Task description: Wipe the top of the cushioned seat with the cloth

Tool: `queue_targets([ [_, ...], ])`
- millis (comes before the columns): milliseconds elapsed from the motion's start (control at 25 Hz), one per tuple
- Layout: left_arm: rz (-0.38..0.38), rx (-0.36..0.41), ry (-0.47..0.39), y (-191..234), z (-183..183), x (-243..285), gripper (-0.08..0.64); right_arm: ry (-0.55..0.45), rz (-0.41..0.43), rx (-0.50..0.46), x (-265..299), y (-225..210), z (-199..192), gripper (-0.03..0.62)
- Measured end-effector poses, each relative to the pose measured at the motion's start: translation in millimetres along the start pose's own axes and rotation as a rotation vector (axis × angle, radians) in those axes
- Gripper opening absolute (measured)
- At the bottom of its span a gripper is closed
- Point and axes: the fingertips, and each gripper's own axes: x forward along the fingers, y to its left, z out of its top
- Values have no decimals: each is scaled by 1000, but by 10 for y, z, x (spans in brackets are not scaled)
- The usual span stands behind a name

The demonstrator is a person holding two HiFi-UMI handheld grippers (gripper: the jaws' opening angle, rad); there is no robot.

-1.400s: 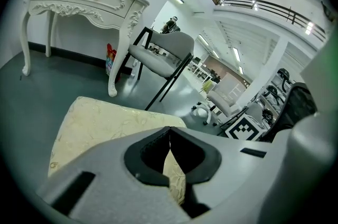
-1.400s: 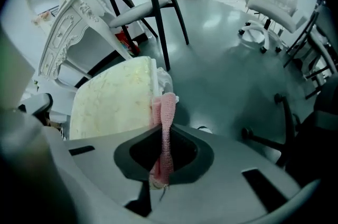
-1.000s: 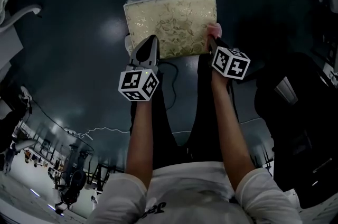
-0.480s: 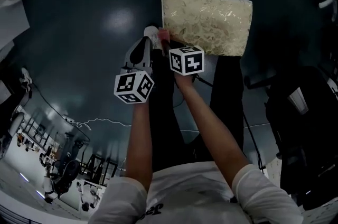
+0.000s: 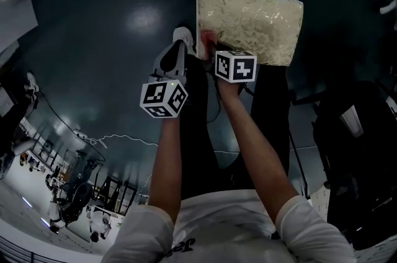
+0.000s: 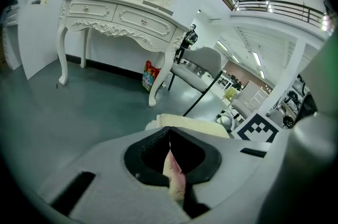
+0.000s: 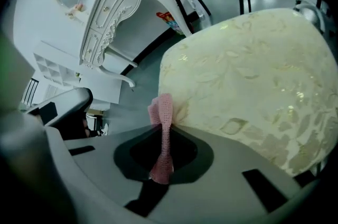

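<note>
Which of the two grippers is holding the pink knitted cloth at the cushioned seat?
The right gripper: its jaws are shut on the pink cloth at the seat's edge. The left gripper, beside the seat, pinches only a pale strip.

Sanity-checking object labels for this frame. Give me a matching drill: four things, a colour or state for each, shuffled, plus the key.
Things
1. cloth
2. cushioned seat
3. dressing table
4. chair

Colour or state
A. white, carved, with an oval mirror on top
B. pink, pinched between the jaws of the right gripper
C. grey shell on black legs
D. cream, with a leaf pattern

Pairs: 1-B, 2-D, 3-A, 4-C
</note>
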Motion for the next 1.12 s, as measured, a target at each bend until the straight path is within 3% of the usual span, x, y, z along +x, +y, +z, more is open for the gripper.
queue_targets([
  [640,-134,44,56,-1302,-297,681,15,-149,-239,117,-1446,-1893,97,25],
  [880,-167,52,52,-1655,-295,875,15,-139,-398,52,-1873,-2530,123,25],
  [1120,-187,64,63,-1808,-325,963,15,-115,-321,92,-1723,-2783,72,25],
])
